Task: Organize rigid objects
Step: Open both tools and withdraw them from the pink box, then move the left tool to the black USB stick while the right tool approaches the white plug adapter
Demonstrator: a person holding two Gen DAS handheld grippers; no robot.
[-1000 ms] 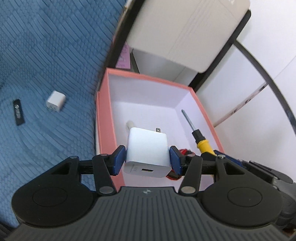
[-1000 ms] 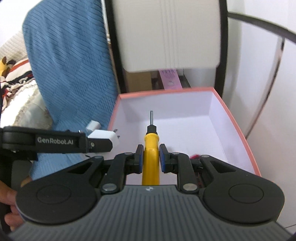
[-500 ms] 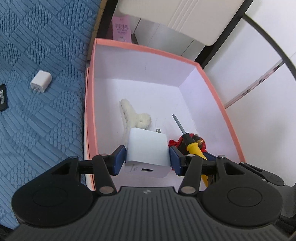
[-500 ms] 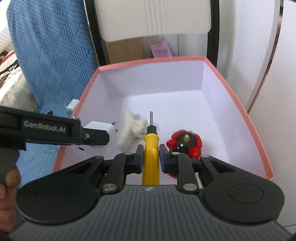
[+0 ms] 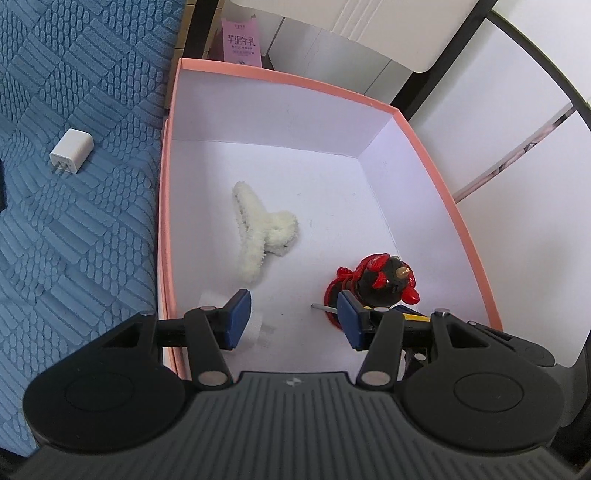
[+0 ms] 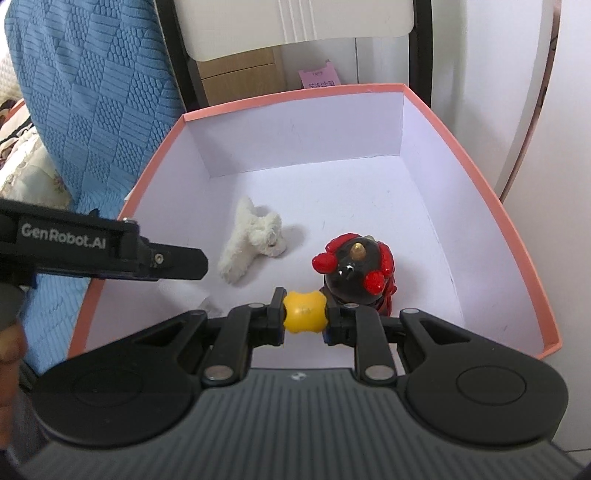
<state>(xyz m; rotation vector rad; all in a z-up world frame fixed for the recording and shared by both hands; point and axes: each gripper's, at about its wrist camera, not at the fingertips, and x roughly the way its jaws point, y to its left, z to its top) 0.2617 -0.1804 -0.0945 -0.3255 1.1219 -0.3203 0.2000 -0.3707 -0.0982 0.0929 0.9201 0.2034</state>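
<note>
A pink-rimmed box [image 5: 168, 155] with white inside holds a fluffy white hair clip [image 5: 258, 229] and a red and black figurine [image 5: 376, 282]. My left gripper [image 5: 291, 319] is open over the box's near left corner; the white charger [image 5: 253, 326] lies blurred on the box floor under its left finger. My right gripper [image 6: 304, 314] is over the box, its jaws around the yellow screwdriver handle [image 6: 304, 312], seen end-on and tipped downward. The screwdriver's metal tip [image 5: 321, 306] shows in the left wrist view.
A second white charger [image 5: 72, 151] lies on the blue quilted cover [image 5: 74, 240] left of the box. A white chair with a black frame [image 6: 295, 26] and a pink carton [image 5: 242, 42] stand behind the box. A white wall is on the right.
My left gripper has opened and the white charger has dropped into the box. My right gripper has moved lower into the box, and the screwdriver now points down.
</note>
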